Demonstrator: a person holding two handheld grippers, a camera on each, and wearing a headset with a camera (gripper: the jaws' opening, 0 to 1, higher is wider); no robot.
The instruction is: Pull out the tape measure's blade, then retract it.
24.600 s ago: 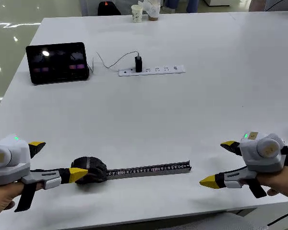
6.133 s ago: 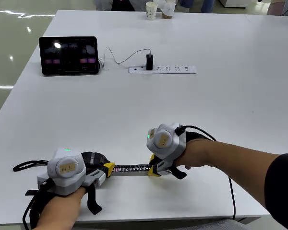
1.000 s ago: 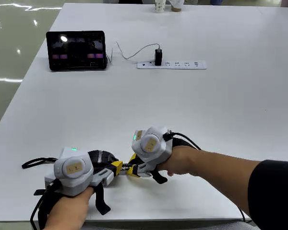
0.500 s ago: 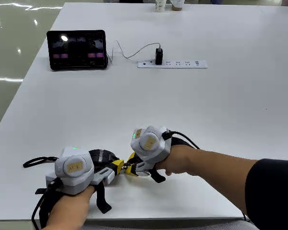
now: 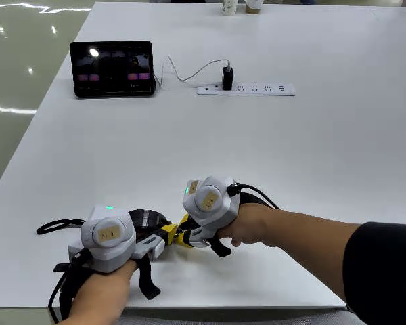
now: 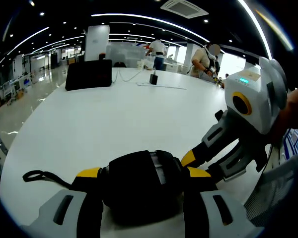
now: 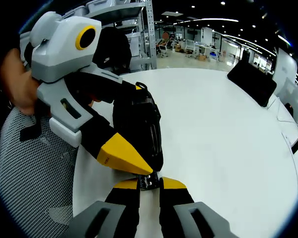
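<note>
I noted my left tool point(image 5: 164, 233) clamped on the tape measure point(image 6: 139, 188) by the counter's point(image 5: 257, 149) near edge, toward its left corner, while my right tool point(image 7: 150, 183) pinched the blade tip point(image 7: 150, 178) just beside it.

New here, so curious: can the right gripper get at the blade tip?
Yes, it seems: the right gripper is shut on the blade tip, at the tape measure the left gripper clamps.
</note>
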